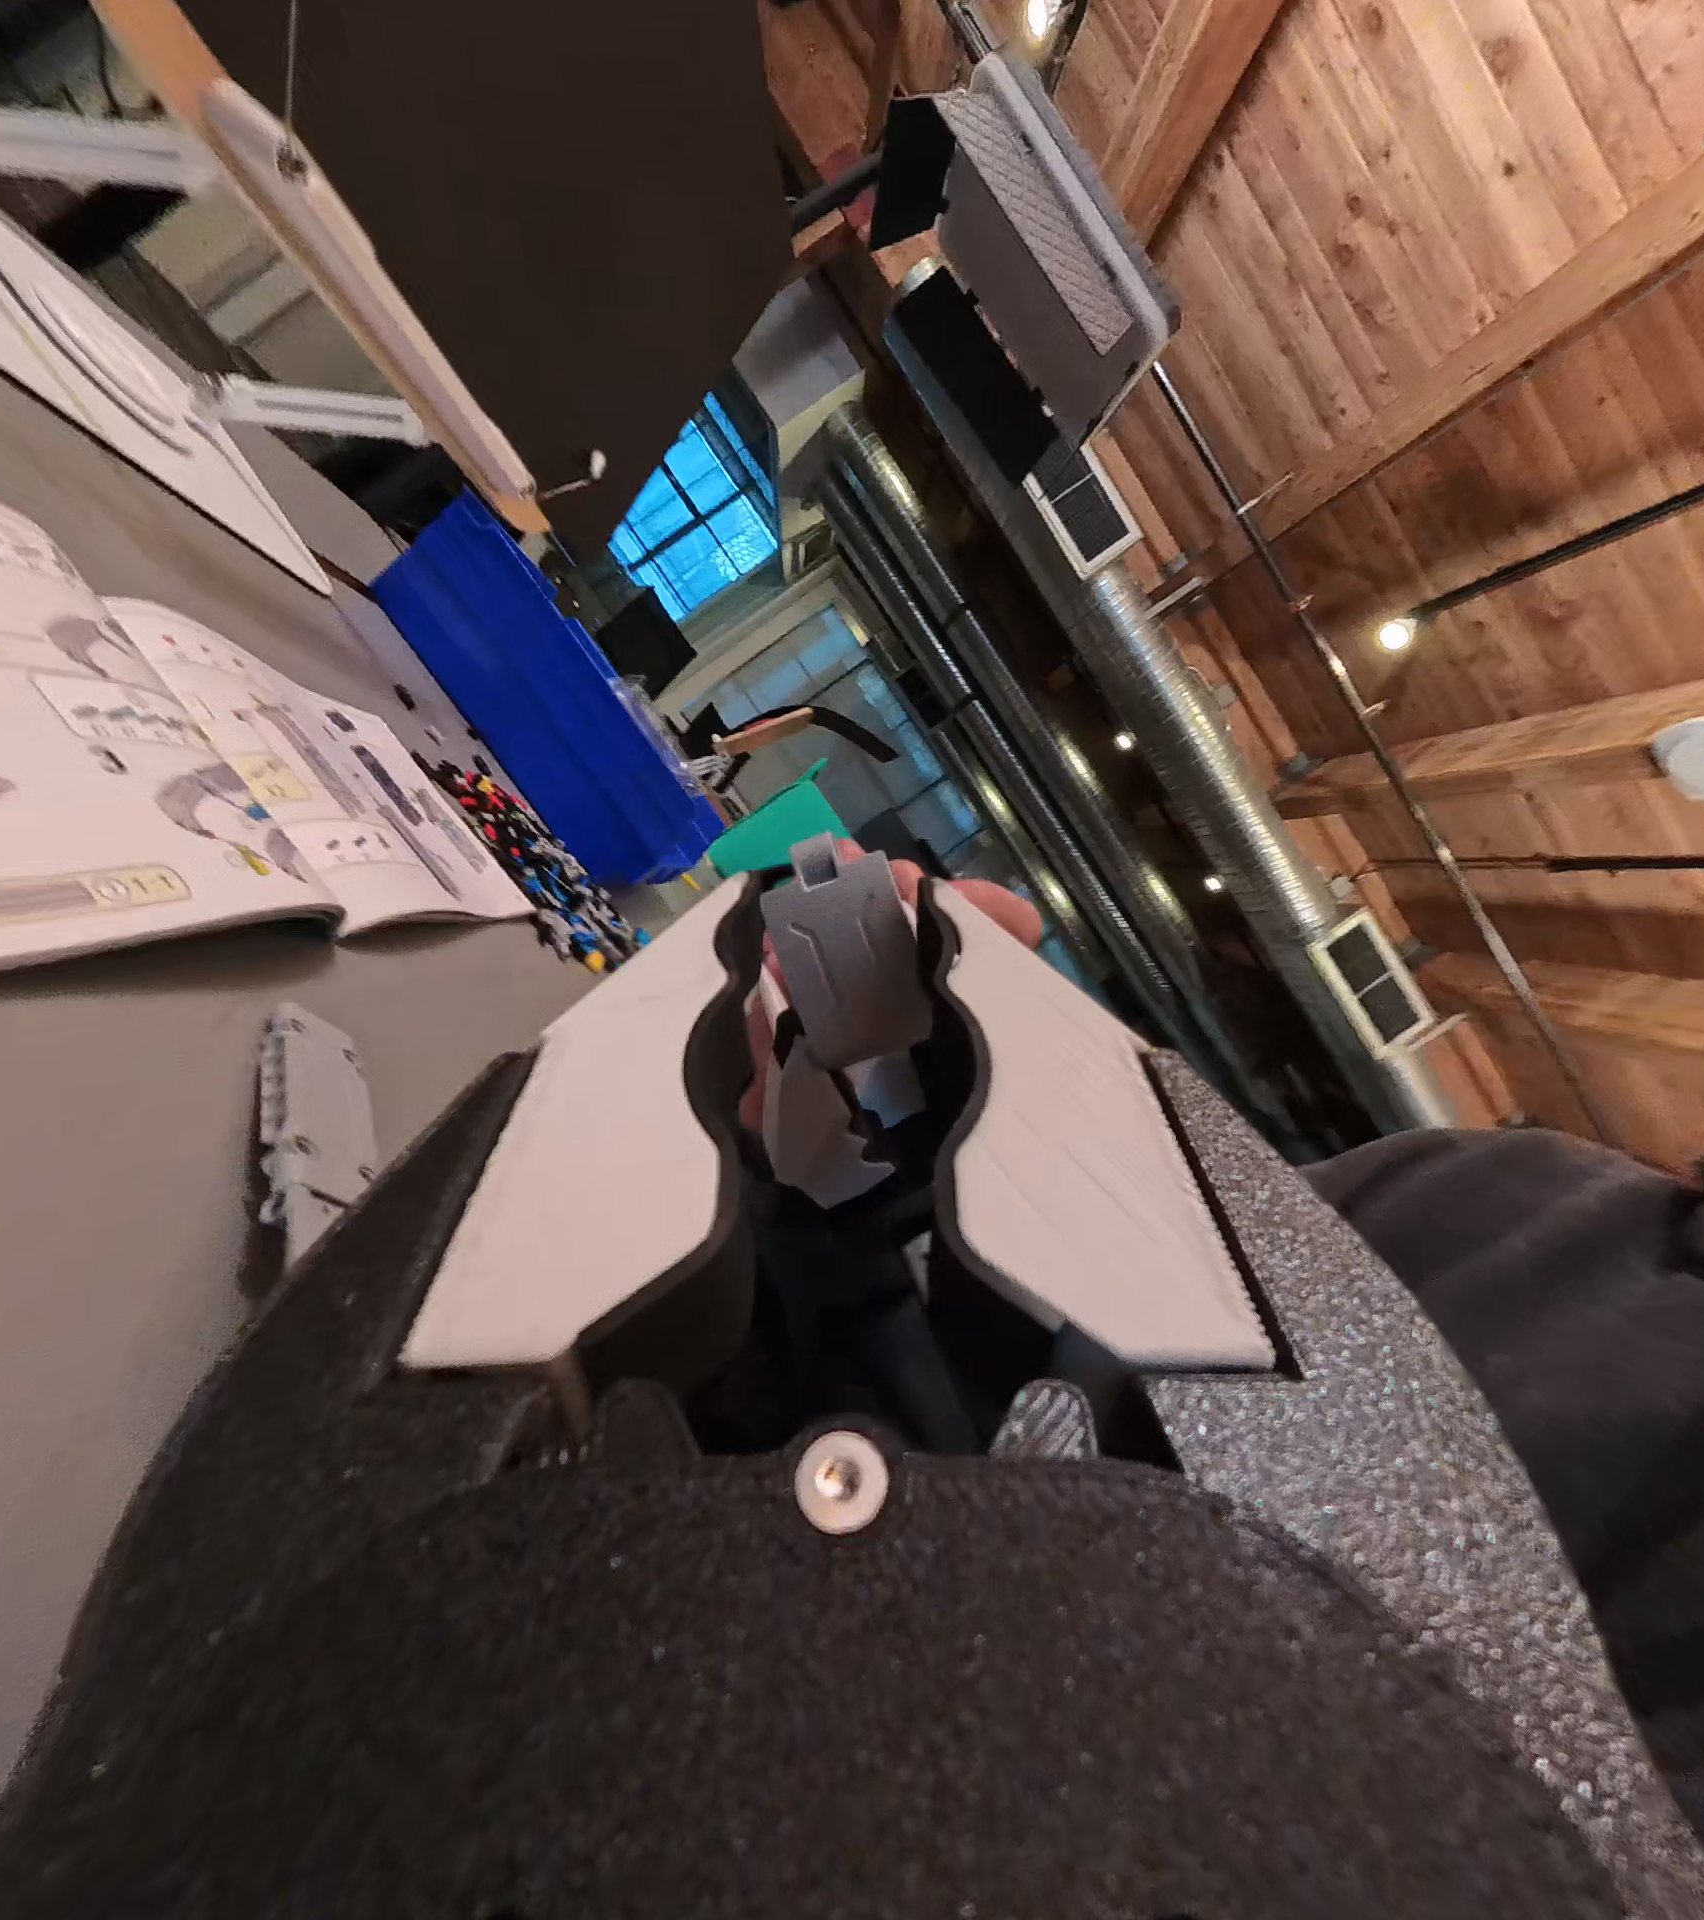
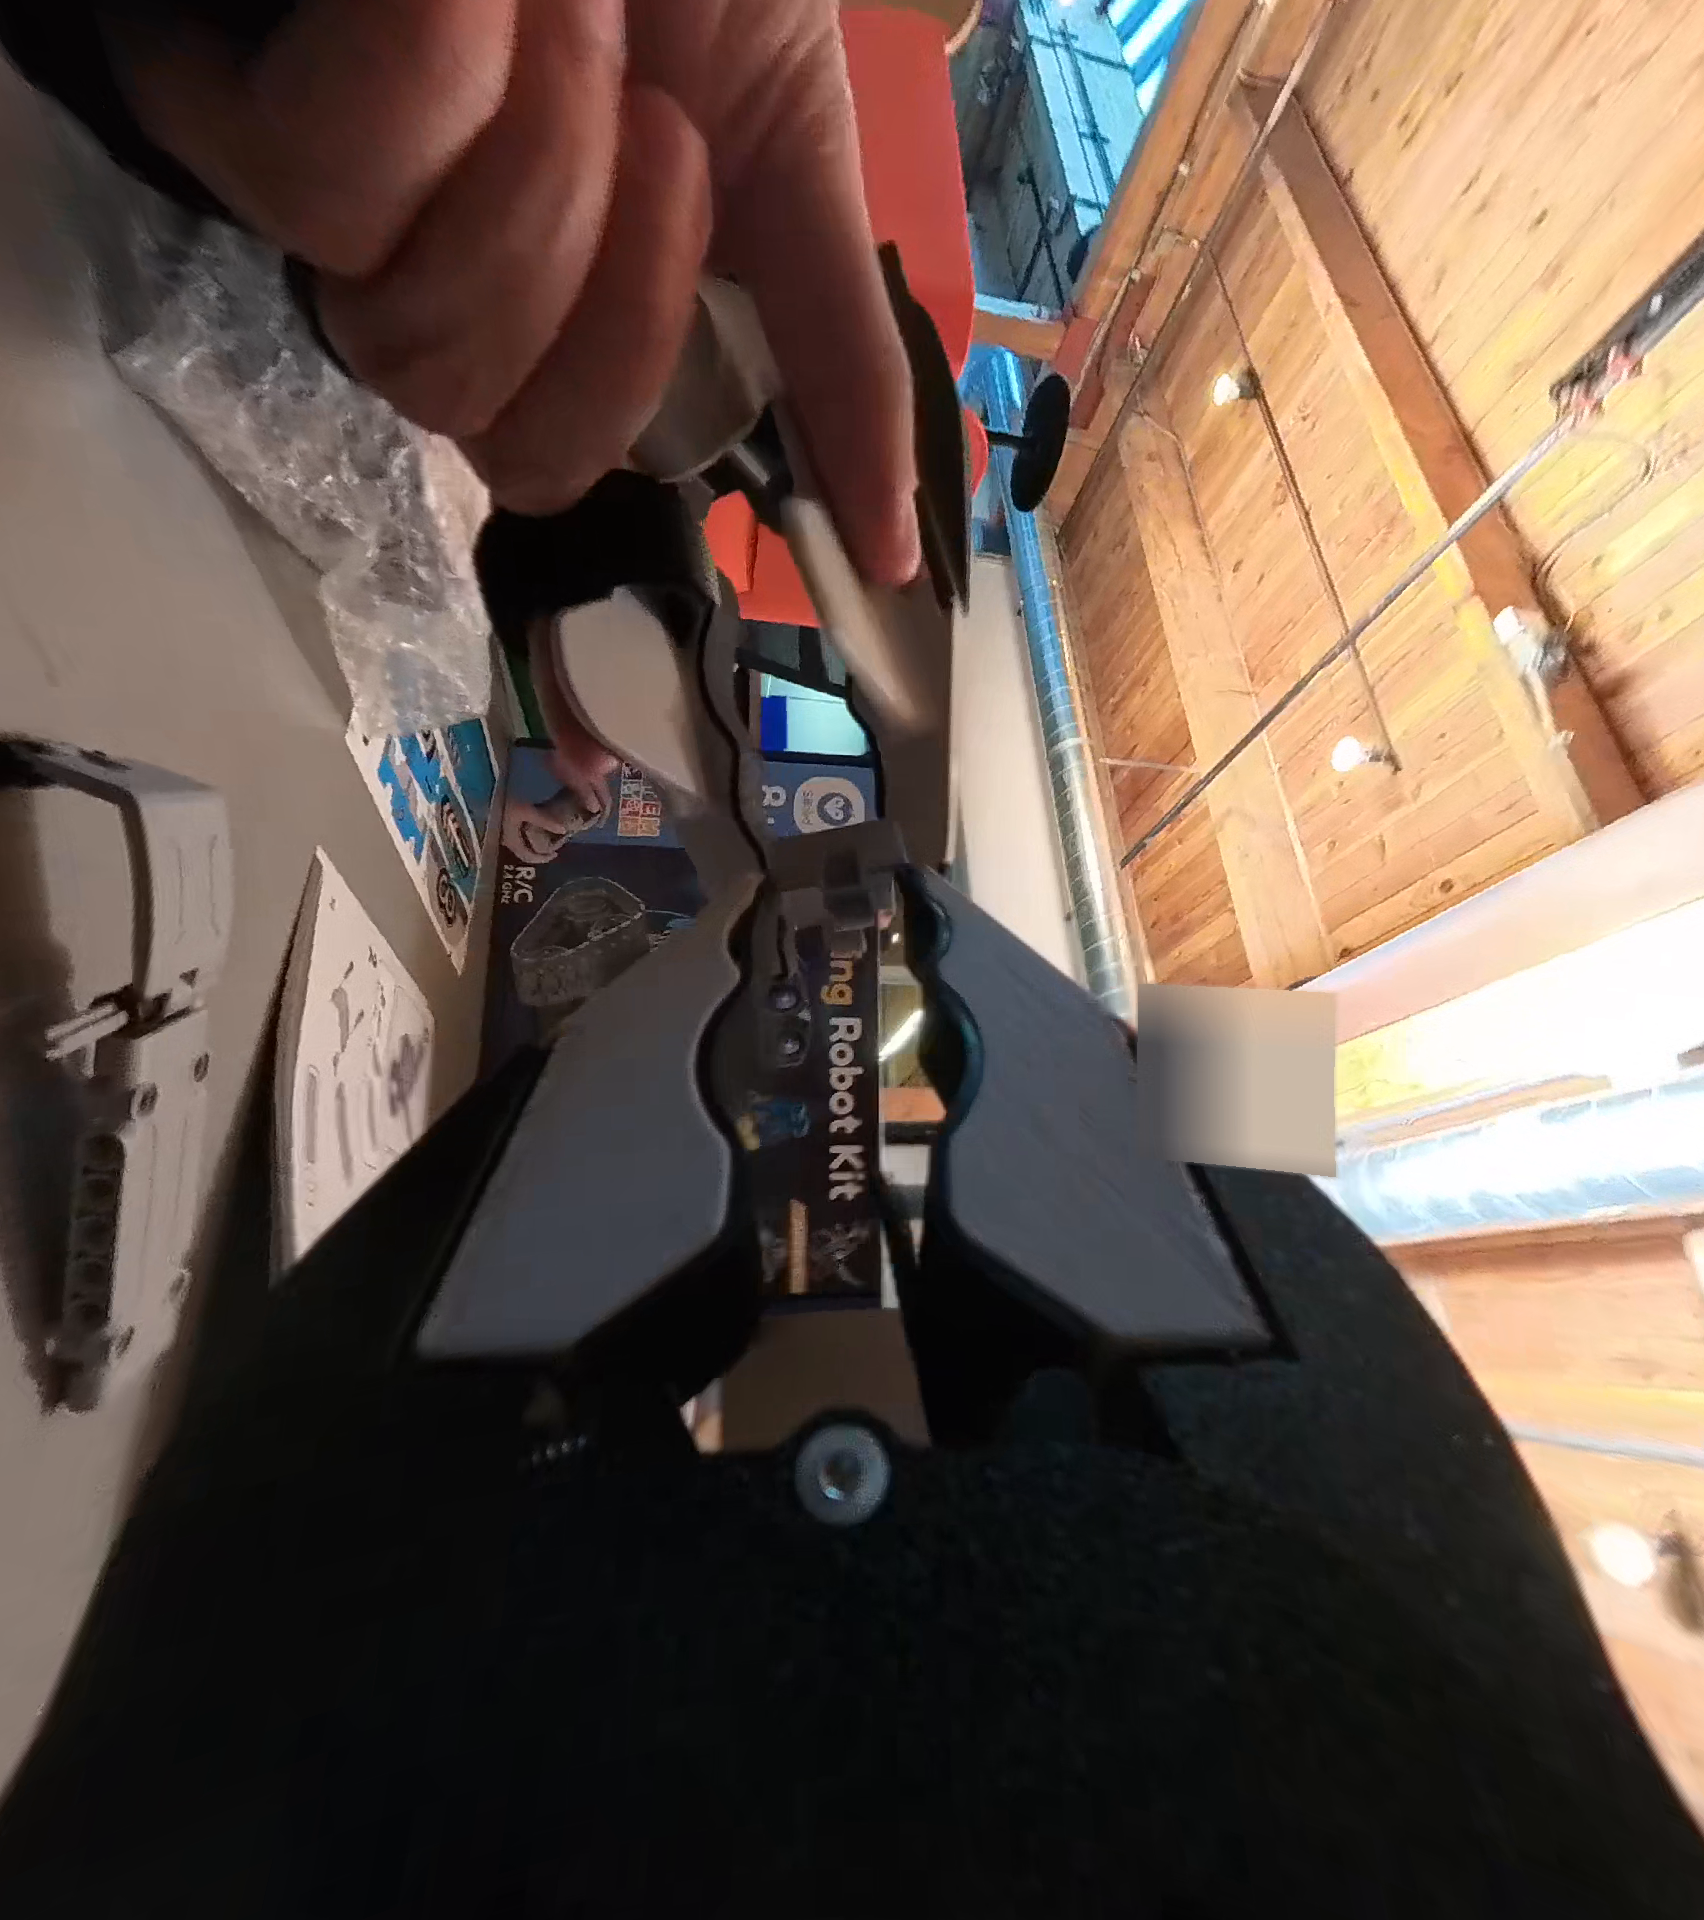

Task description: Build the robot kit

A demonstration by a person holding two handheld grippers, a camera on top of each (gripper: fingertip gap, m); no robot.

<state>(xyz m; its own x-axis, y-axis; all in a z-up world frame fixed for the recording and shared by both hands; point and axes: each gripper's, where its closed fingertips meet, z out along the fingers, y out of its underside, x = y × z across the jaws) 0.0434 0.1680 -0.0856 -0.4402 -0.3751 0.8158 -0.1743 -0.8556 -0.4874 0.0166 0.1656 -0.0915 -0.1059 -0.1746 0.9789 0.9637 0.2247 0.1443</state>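
Above the grey table (image 1: 48,1195), my left gripper (image 1: 840,920) has its jaws drawn narrow around one flat grey panel piece (image 1: 843,987), held upright between the tips and clear of the tabletop. A hand (image 2: 536,239) grips that tool. My right gripper (image 2: 832,904) meets it tip to tip, jaws also narrow, with one small dark piece (image 2: 853,868) seemingly pinched between them. I cannot tell whether that is part of the same panel.

On the table I count one open instruction booklet (image 1: 131,790), one heap of small coloured parts (image 1: 526,831), one blue bin (image 1: 536,686), one grey built assembly (image 2: 121,987), one kit box (image 2: 609,914) and crumpled clear bags (image 2: 308,436).
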